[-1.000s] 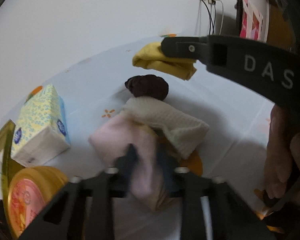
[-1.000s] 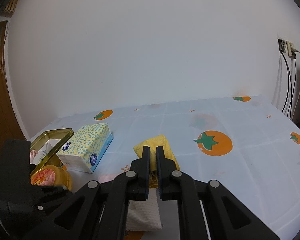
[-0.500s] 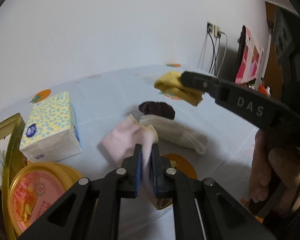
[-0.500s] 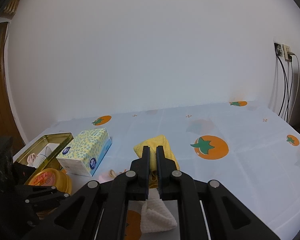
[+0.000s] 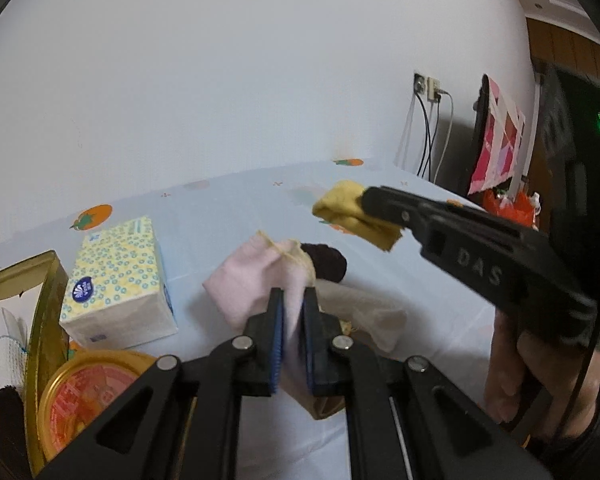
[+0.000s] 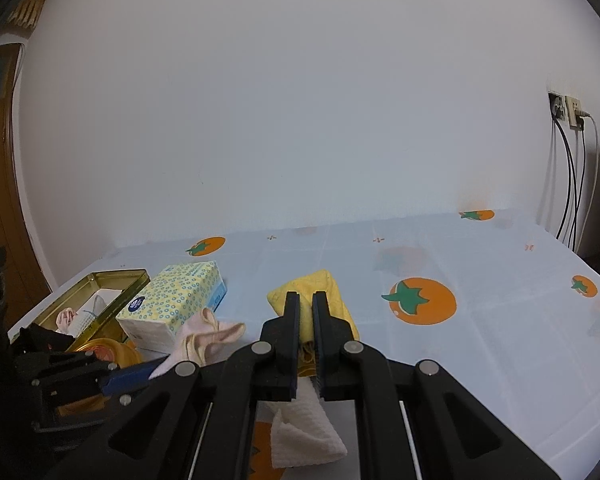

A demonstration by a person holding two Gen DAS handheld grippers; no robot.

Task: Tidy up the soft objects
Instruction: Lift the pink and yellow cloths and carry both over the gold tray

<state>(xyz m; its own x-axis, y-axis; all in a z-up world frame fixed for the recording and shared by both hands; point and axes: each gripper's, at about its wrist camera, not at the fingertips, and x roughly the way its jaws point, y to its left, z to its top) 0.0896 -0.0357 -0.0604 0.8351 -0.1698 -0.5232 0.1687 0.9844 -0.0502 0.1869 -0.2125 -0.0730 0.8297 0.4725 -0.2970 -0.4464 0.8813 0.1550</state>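
Note:
My left gripper point(image 5: 292, 304) is shut on a pale pink sock point(image 5: 252, 280), which hangs lifted off the table; the same pink sock point(image 6: 204, 338) shows low left in the right wrist view. My right gripper point(image 6: 306, 306) is shut on a folded yellow cloth point(image 6: 320, 286), held above the table; that yellow cloth point(image 5: 350, 212) also appears in the left wrist view, at the tip of the right gripper. A cream waffle cloth point(image 5: 364, 314) and a dark brown rolled sock point(image 5: 326, 266) lie on the table beneath.
A tissue box point(image 5: 120, 280) sits left of the cloths. A gold tin point(image 6: 100, 296) holding small cloths stands at the far left, with a round orange-lidded can point(image 5: 84, 396) in front of it. Cables point(image 6: 572, 184) hang from a wall socket at the right.
The left gripper closed on the pink sock and lifted it off the pile, tilting upward. The right gripper stayed put, still holding the yellow cloth.

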